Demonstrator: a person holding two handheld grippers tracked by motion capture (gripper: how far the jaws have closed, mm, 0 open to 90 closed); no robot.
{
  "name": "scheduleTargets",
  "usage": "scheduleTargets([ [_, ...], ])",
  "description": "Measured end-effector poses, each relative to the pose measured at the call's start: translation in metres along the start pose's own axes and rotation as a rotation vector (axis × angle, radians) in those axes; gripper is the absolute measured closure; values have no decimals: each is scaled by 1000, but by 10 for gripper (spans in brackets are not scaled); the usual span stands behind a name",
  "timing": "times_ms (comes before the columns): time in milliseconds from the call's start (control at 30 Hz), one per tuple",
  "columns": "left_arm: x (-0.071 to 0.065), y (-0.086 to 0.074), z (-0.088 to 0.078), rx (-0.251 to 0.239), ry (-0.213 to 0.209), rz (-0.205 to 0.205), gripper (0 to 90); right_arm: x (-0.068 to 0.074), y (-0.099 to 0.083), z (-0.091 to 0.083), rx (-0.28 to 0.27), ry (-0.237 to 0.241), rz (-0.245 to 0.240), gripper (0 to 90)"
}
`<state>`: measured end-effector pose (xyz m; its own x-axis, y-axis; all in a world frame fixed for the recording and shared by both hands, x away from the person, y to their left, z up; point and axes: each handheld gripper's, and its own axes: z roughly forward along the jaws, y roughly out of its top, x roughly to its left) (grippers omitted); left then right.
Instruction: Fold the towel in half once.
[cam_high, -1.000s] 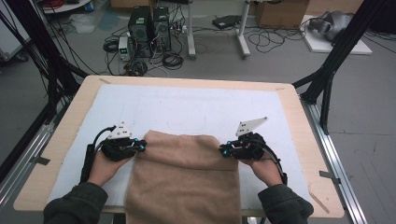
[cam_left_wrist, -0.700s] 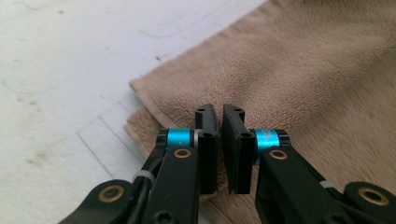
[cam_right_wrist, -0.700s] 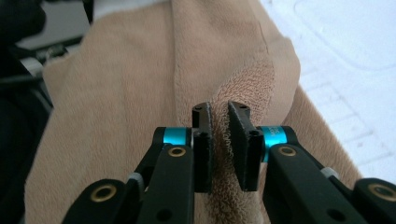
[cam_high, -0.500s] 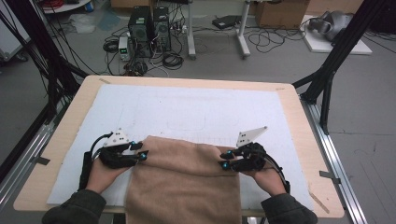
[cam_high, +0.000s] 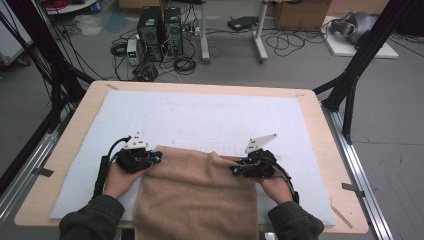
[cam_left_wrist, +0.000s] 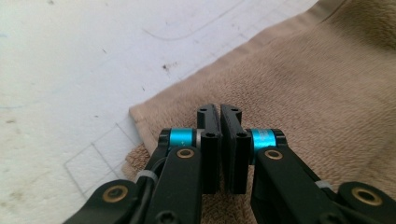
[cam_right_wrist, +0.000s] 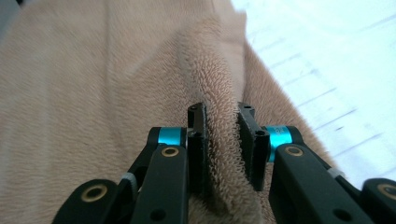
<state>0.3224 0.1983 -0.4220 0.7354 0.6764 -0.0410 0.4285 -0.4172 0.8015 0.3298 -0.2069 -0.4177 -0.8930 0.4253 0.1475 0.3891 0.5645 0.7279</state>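
A tan towel (cam_high: 200, 195) lies on the white mat and hangs over the table's near edge. My left gripper (cam_high: 156, 159) rests at its far left corner. In the left gripper view the gripper (cam_left_wrist: 219, 109) has its jaws together over the towel (cam_left_wrist: 303, 84), having just been closing, and I see no cloth between the pads. At the far right corner, my right gripper (cam_high: 234, 170) has also just been closing. In the right gripper view the gripper (cam_right_wrist: 222, 109) pinches a raised ridge of the towel (cam_right_wrist: 93, 70).
A white mat (cam_high: 210, 115) covers most of the wooden table (cam_high: 85, 115), bare beyond the towel. Black frame posts (cam_high: 350, 85) stand at the table's far corners. Computers and cables (cam_high: 160, 30) sit on the floor behind.
Both hands have edged slightly toward the near side and in onto the towel's corners. The right hand has sunk a little. A small ridge has risen in the towel's far edge by the right gripper.
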Motion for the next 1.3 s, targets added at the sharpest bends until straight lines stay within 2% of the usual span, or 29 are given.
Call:
scheduleTargets([
  [67,-2,1,-8,-17,6,7,873,2,4,-9,-21,1,-14,762],
  [200,-10,-3,-30,-87,2,1,872,12,11,-30,-72,19,-51,763],
  [300,-23,-11,-50,-117,-33,5,870,26,11,-43,-91,40,-87,770],
  [367,-34,-22,-65,-114,-98,20,871,39,5,-49,-104,99,-95,759],
  [433,-42,-37,-78,-100,-197,13,867,52,-6,-53,-149,209,-101,701],
  [467,-46,-44,-84,-98,-216,11,859,58,-13,-55,-174,242,-105,675],
  [500,-48,-49,-88,-91,-207,11,822,61,-19,-57,-190,256,-97,652],
  [567,-46,-52,-91,-83,-199,0,743,61,-26,-62,-204,233,-74,639],
  [633,-40,-50,-89,-75,-166,-3,692,53,-26,-64,-195,175,-49,613],
  [667,-36,-48,-86,-76,-156,-6,664,47,-26,-64,-173,142,-41,604],
  [733,-28,-45,-77,-80,-133,-10,642,32,-25,-58,-117,54,-30,581],
  [767,-23,-44,-72,-81,-126,-23,626,23,-26,-54,-101,30,-6,569],
  [833,-16,-39,-62,-80,-98,-17,606,9,-26,-44,-70,-30,13,518],
  [867,-12,-37,-57,-72,-83,-30,596,2,-26,-40,-69,-55,22,509],
  [933,-5,-34,-46,-58,-52,-31,566,-7,-25,-34,-62,-96,28,478],
  [1000,2,-31,-35,-46,-30,-48,529,-15,-23,-27,-28,-134,27,451],
  [1067,9,-29,-25,-20,9,-63,507,-21,-24,-21,-15,-146,38,437],
  [1133,14,-25,-17,1,41,-53,497,-26,-25,-15,9,-141,49,438],
  [1200,19,-22,-9,17,41,-61,482,-31,-26,-11,25,-157,52,435],
  [1300,26,-20,3,38,47,-86,469,-38,-28,-6,28,-142,90,426],
])
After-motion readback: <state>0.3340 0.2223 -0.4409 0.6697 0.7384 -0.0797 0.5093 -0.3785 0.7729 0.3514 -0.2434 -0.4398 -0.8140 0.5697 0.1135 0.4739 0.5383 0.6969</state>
